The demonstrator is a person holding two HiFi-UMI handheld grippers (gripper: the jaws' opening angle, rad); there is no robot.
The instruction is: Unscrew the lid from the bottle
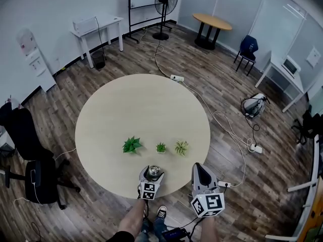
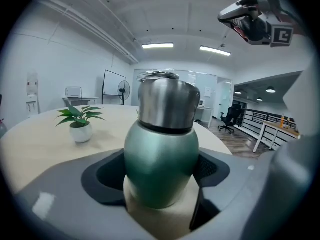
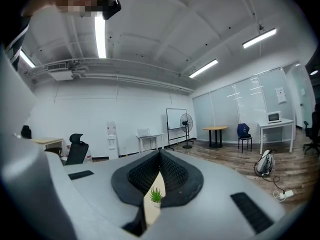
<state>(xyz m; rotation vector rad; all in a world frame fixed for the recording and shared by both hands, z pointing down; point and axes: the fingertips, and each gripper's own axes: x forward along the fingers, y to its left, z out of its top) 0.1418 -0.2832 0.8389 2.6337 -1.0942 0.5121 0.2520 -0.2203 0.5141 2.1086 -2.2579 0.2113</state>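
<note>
A green bottle [image 2: 161, 159] with a steel lid [image 2: 167, 101] stands upright on the round beige table [image 1: 126, 110], close to its near edge. My left gripper [image 1: 153, 173] holds it low on the body, and both pads lie against its sides. In the head view only the shiny lid [image 1: 154, 172] shows between the jaws. My right gripper [image 1: 201, 169] hovers to the right of the bottle at the table's near rim, shut with nothing in it. It also shows high up at the right [image 2: 255, 16] of the left gripper view.
Three small potted plants [image 1: 131, 145] [image 1: 161, 147] [image 1: 181, 147] stand in a row just beyond the bottle. A black office chair [image 1: 30, 155] is at the table's left. Cables and a power strip [image 1: 255, 147] lie on the wood floor to the right.
</note>
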